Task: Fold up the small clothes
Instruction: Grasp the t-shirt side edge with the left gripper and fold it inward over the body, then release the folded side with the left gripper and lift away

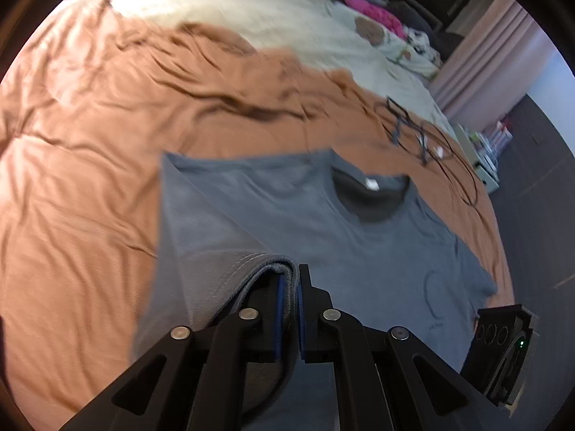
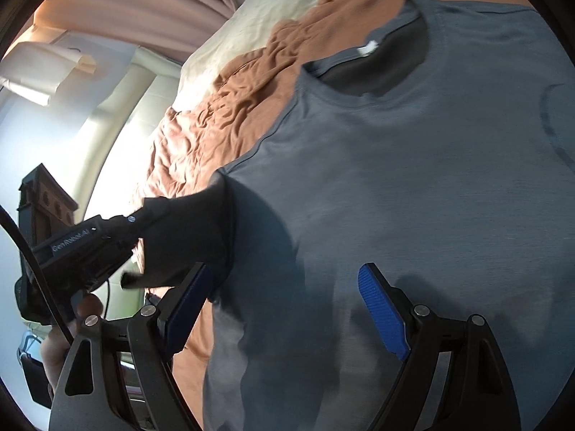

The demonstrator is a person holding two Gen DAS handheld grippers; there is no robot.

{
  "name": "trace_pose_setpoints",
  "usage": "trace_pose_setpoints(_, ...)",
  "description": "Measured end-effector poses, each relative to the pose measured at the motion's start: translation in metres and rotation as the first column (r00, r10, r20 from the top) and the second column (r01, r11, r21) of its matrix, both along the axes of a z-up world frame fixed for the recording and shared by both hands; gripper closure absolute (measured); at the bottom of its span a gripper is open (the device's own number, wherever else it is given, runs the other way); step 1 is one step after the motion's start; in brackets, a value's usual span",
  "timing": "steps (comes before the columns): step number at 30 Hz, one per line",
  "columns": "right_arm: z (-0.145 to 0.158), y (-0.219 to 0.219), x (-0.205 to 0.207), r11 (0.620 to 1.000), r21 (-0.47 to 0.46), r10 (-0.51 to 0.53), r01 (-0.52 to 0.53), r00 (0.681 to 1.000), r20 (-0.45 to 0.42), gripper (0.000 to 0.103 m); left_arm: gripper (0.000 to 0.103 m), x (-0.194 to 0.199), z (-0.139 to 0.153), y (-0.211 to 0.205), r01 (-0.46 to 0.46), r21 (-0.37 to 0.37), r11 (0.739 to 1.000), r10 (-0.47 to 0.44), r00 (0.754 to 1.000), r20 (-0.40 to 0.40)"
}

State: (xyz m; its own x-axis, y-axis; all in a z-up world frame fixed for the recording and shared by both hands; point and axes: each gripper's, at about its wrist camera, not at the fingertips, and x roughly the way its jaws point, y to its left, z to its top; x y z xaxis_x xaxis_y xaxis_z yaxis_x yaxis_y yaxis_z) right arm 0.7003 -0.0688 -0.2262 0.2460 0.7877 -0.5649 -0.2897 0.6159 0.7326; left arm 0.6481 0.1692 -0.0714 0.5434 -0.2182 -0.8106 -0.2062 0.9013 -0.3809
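Bed (image 1: 90,197), orange sheet, serves as the folding surface. Grey tee (image 1: 323,244) lies front-up on it, collar away from the person, body mostly flat. Left gripper (image 1: 289,309) pinches a doubled sleeve edge, lifted, probably to carry it inward for a side fold. Right gripper (image 2: 287,309) hovers over the tee, jaws spread, nothing held.

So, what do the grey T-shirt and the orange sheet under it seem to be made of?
The grey T-shirt looks like soft matte knit, probably cotton jersey: it drapes limply where the left gripper pinches it. The orange sheet looks like thin woven fabric with a slight sheen, full of fine creases; the fibre I cannot tell.
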Motion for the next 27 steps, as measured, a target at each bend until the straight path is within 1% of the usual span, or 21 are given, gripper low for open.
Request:
trace_pose_setpoints(1, 0.0, -0.004, -0.001, 1.0, 0.004, -0.002, 0.002, 1.0, -0.001, 0.02, 0.096, 0.003, -0.005, -0.005, 0.017, -0.009, 1.0, -0.017, 1.0, -0.012)
trace_pose_setpoints(2, 0.0, -0.008, -0.001, 1.0, 0.003, -0.004, 0.004, 1.0, -0.001, 0.02, 0.091, 0.004, -0.007, -0.009, 0.027, -0.013, 1.0, -0.027, 0.999, -0.02)
trace_pose_setpoints(3, 0.0, -0.01, -0.002, 1.0, -0.001, -0.004, 0.004, 1.0, 0.0, 0.02, 0.088, 0.005, -0.009, -0.013, 0.042, -0.019, 0.999, -0.043, 0.999, -0.027)
trace_pose_setpoints(4, 0.0, -0.012, -0.002, 1.0, -0.012, -0.005, 0.005, 1.0, 0.003, 0.02, 0.077, 0.005, -0.011, -0.015, 0.058, -0.027, 0.998, -0.059, 0.998, -0.029)
trace_pose_setpoints(5, 0.0, -0.013, -0.002, 1.0, -0.018, -0.005, 0.005, 1.0, 0.006, 0.02, 0.062, 0.004, -0.01, -0.015, 0.063, -0.023, 0.998, -0.064, 0.998, -0.027)
trace_pose_setpoints(7, 0.001, -0.013, -0.002, 1.0, -0.017, -0.003, 0.003, 1.0, 0.007, 0.02, 0.046, -0.002, -0.006, -0.011, 0.046, 0.005, 0.999, -0.046, 0.999, -0.012)
trace_pose_setpoints(9, 0.002, -0.011, -0.004, 1.0, -0.023, 0.0, 0.0, 1.0, 0.006, 0.02, 0.045, -0.007, -0.003, -0.002, 0.022, 0.019, 1.0, -0.022, 1.0, -0.003)
trace_pose_setpoints(13, 0.006, 0.005, -0.01, 0.998, -0.048, 0.03, -0.028, 0.999, 0.025, 0.02, 0.045, -0.014, -0.005, 0.017, -0.018, 0.04, 0.999, 0.019, 1.0, -0.02)
trace_pose_setpoints(18, 0.002, 0.022, -0.011, 0.997, -0.069, 0.04, -0.037, 0.998, 0.038, 0.02, 0.046, -0.02, -0.021, 0.039, -0.058, 0.035, 0.998, 0.06, 0.997, -0.052)
trace_pose_setpoints(21, 0.0, 0.033, -0.011, 0.994, -0.095, 0.063, -0.057, 0.996, 0.058, 0.02, 0.051, -0.026, -0.033, 0.048, -0.066, 0.059, 0.996, 0.07, 0.995, -0.075)
trace_pose_setpoints(22, 0.0, 0.038, -0.011, 0.992, -0.109, 0.074, -0.067, 0.995, 0.067, 0.02, 0.056, -0.028, -0.038, 0.052, -0.067, 0.061, 0.996, 0.072, 0.994, -0.087)
trace_pose_setpoints(23, 0.001, 0.044, -0.011, 0.989, -0.129, 0.09, -0.079, 0.992, 0.084, 0.02, 0.063, -0.029, -0.043, 0.056, -0.067, 0.059, 0.996, 0.073, 0.992, -0.104)
trace_pose_setpoints(24, 0.003, 0.049, -0.012, 0.985, -0.148, 0.103, -0.087, 0.99, 0.099, 0.02, 0.066, -0.03, -0.048, 0.061, -0.066, 0.058, 0.996, 0.073, 0.989, -0.127)
trace_pose_setpoints(25, 0.005, 0.056, -0.012, 0.978, -0.183, 0.124, -0.1, 0.985, 0.12, 0.022, 0.07, -0.031, -0.053, 0.065, -0.067, 0.062, 0.996, 0.075, 0.987, -0.145)
trace_pose_setpoints(27, 0.009, 0.07, -0.013, 0.959, -0.254, 0.171, -0.126, 0.972, 0.161, 0.027, 0.071, -0.034, -0.06, 0.075, -0.067, 0.072, 0.995, 0.079, 0.982, -0.169)
